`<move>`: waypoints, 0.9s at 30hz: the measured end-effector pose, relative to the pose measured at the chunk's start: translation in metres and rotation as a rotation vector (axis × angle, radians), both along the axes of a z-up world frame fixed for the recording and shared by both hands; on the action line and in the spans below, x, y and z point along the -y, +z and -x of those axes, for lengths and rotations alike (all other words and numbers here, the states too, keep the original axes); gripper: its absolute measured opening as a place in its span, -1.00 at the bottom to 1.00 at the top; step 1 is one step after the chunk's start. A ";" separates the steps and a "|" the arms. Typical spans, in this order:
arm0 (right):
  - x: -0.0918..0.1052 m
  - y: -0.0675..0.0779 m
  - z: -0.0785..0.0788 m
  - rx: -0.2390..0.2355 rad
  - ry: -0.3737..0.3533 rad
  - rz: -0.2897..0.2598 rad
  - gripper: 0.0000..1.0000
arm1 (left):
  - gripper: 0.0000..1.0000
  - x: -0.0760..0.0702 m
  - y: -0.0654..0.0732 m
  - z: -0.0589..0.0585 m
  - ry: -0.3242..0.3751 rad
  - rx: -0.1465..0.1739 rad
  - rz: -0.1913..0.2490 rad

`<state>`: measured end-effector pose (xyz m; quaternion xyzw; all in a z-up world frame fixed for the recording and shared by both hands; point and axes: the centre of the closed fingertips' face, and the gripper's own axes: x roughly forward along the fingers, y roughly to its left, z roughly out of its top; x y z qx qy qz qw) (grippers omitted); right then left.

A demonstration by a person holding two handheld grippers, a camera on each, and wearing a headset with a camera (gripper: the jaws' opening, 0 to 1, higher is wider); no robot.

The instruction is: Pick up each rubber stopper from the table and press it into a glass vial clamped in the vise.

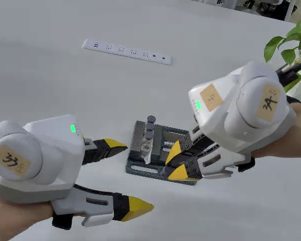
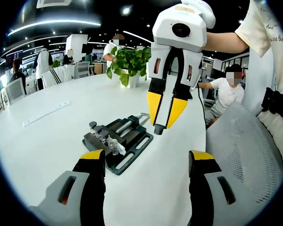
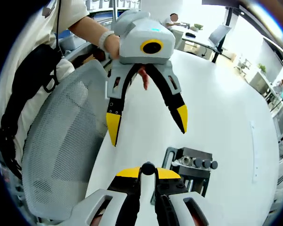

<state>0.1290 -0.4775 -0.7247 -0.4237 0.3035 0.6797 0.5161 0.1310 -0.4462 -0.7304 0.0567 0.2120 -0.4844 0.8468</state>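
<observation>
Two hand-held grippers hovered over the white surface [image 1: 65,85]. The right hand-held gripper [image 1: 177,163] had its jaws pressed together on one dark rubber stopper [image 3: 147,168], just beside the single black vise [image 1: 140,169]. The left hand-held gripper [image 1: 130,175] hung with its jaws spread wide and nothing between them, near the vise's other side. Three glass vials [image 1: 147,149] stood in a row in the vise; the two farther ones carried seated stoppers [image 1: 150,120], and the nearest looked uncapped. One power strip [image 1: 126,51] lay well apart.
</observation>
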 end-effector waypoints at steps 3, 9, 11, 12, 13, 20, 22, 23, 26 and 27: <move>-0.001 0.000 -0.006 0.004 0.000 0.001 -0.89 | 0.64 -0.004 -0.005 -0.004 0.036 -0.019 -0.014; -0.006 -0.001 -0.021 0.022 0.004 0.007 -0.90 | 0.95 -0.016 -0.011 -0.012 0.114 -0.029 -0.019; -0.007 -0.002 -0.027 0.028 0.007 0.012 -0.90 | 0.98 -0.019 -0.013 -0.013 0.130 -0.034 -0.027; -0.009 -0.002 -0.032 0.035 0.008 0.013 -0.90 | 0.99 -0.022 -0.013 -0.015 0.143 -0.038 -0.017; -0.011 -0.002 -0.035 0.036 0.007 0.015 -0.90 | 0.99 -0.023 -0.013 -0.015 0.147 -0.039 -0.011; -0.019 -0.004 -0.054 0.056 0.035 0.041 -0.90 | 0.98 -0.024 -0.014 -0.013 0.143 -0.036 -0.020; -0.020 -0.006 -0.058 0.059 0.046 0.053 -0.90 | 0.98 -0.024 -0.013 -0.014 0.147 -0.038 -0.015; -0.021 -0.007 -0.059 0.062 0.052 0.056 -0.90 | 0.98 -0.024 -0.014 -0.014 0.150 -0.037 -0.016; -0.023 -0.010 -0.060 0.068 0.074 0.070 -0.90 | 0.98 -0.025 -0.015 -0.015 0.156 -0.034 -0.023; -0.023 -0.012 -0.061 0.070 0.085 0.082 -0.90 | 0.98 -0.026 -0.016 -0.015 0.158 -0.032 -0.032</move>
